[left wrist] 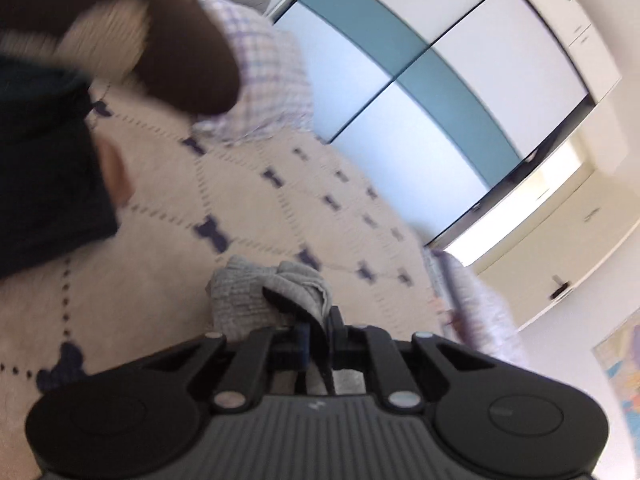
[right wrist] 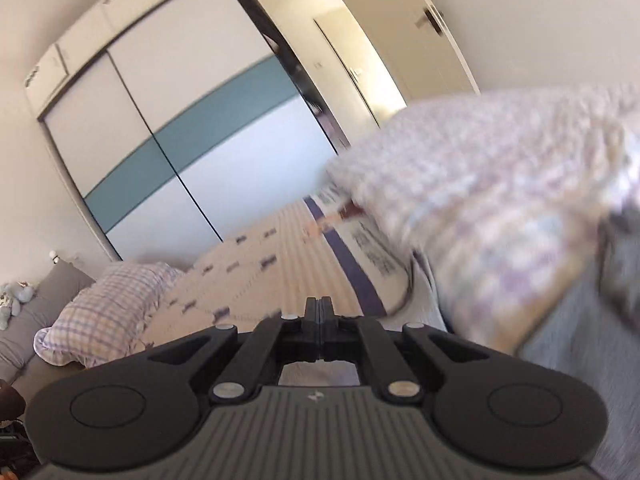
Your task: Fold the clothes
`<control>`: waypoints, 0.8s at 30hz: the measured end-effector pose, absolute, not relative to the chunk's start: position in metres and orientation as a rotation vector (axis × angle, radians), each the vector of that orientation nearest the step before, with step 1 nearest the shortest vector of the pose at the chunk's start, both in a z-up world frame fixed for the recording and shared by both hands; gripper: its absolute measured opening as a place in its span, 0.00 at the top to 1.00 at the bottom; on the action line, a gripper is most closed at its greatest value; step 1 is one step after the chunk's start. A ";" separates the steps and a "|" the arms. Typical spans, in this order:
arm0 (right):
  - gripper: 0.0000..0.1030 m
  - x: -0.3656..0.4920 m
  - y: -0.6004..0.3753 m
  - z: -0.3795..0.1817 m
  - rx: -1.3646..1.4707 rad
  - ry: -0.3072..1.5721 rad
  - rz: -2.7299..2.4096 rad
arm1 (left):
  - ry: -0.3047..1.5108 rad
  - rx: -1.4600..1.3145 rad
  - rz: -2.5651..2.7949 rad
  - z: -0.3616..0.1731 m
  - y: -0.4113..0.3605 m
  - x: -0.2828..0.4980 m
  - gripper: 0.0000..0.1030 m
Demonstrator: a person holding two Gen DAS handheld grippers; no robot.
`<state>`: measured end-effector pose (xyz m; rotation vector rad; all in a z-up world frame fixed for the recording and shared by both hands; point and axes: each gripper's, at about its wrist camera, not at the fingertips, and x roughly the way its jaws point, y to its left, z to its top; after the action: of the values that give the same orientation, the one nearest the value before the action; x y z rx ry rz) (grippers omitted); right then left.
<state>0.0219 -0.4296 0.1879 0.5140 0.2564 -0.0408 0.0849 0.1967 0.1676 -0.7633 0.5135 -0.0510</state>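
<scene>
My left gripper (left wrist: 310, 311) is shut on a fold of a grey knit garment (left wrist: 244, 294), which bunches just ahead of its fingers over the cream bed cover (left wrist: 256, 200). In the right wrist view, my right gripper (right wrist: 320, 310) has its fingers pressed together with nothing between them, above the same bed cover (right wrist: 280, 248). A pale checked cloth (right wrist: 480, 208) fills the right of that view as a large blur, apart from the fingers. Below it lies grey fabric (right wrist: 580, 344).
A checked pillow (left wrist: 268, 80) (right wrist: 108, 304) lies at the head of the bed. A person's dark sleeve (left wrist: 44, 168) and blurred brown shape (left wrist: 180, 28) crowd the upper left. A wardrobe with a teal band (left wrist: 440, 92) (right wrist: 168, 148) stands beyond. More checked fabric (left wrist: 480, 312) lies at the bed's edge.
</scene>
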 end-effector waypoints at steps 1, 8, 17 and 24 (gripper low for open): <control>1.00 0.019 -0.430 0.210 0.494 0.233 -0.027 | 0.507 -0.771 -0.070 0.181 0.196 0.082 0.93; 0.50 -0.019 -0.415 0.160 0.487 0.472 0.081 | 0.362 -0.734 -0.117 0.236 0.190 0.034 0.93; 0.49 -0.065 -0.370 -0.013 0.883 0.751 0.143 | 0.291 -0.745 -0.153 0.286 0.195 0.023 0.93; 0.57 -0.011 -0.356 -0.021 1.005 0.683 0.099 | 0.215 -0.749 -0.167 0.295 0.190 0.019 0.95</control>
<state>-0.0114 -0.3557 -0.0206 1.0052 0.6831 0.0989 0.0194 0.1900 0.2946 -0.7490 0.2152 -0.1670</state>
